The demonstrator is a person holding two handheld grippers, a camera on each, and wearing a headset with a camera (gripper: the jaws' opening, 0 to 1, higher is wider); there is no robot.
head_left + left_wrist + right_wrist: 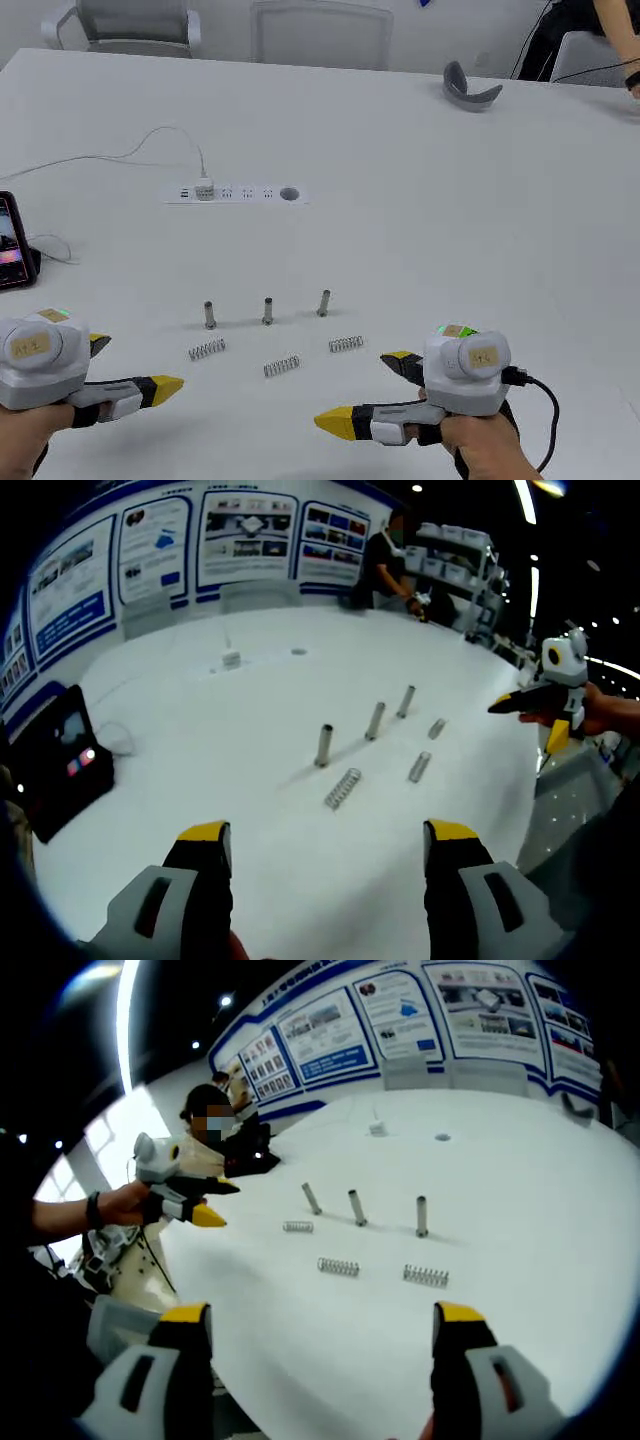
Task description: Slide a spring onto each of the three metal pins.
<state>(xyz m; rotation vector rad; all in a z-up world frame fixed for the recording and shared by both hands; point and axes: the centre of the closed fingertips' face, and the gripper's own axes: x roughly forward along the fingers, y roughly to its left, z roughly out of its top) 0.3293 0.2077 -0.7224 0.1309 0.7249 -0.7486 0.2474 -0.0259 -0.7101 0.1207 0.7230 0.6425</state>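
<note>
Springs (282,366), three, lie loose on the tabletop (400,150) ahead of both grippers, one just short of each upright pin (267,311); I judge them paired off for easy threading. Left gripper (135,365) and right gripper (362,390): jaws spread wide, empty, poised. None threaded yet.

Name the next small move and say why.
Probably ease the right gripper forward to the nearest spring and close on it. All three pins stand bare, the springs lie flat on the table before them, and this gripper, like the left gripper, is open and empty.
</note>
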